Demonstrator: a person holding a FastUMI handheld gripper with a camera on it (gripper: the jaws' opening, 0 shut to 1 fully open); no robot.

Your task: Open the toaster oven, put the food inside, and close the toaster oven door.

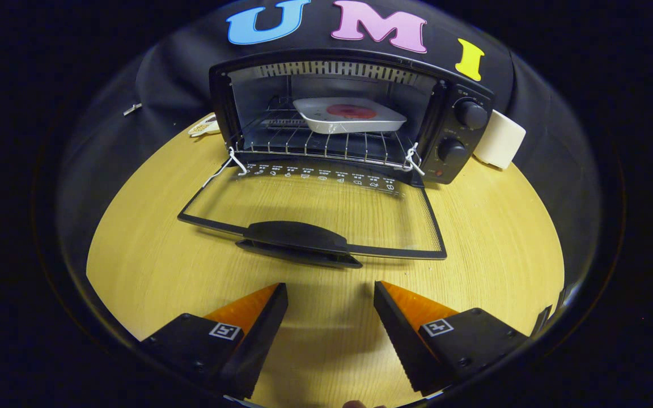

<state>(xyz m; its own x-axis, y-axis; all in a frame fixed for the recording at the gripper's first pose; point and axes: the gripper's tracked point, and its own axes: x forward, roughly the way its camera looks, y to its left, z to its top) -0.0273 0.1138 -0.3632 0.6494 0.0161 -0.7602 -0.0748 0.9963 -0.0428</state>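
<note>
Gripper view showed the gripper level above the wooden table, its fingers spread apart and empty, aimed at the toaster oven. The oven's glass door lay folded down flat, its handle just ahead of the fingertips. Inside the oven, the food tray sat on the wire rack.

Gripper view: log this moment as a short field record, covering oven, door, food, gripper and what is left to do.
toaster oven: on the wooden table, knobs on its right panel
door: folded fully down, handle toward the fingers
food: white tray on the wire rack inside
gripper: open, holding nothing, just short of the handle
remaining: close the door
</note>
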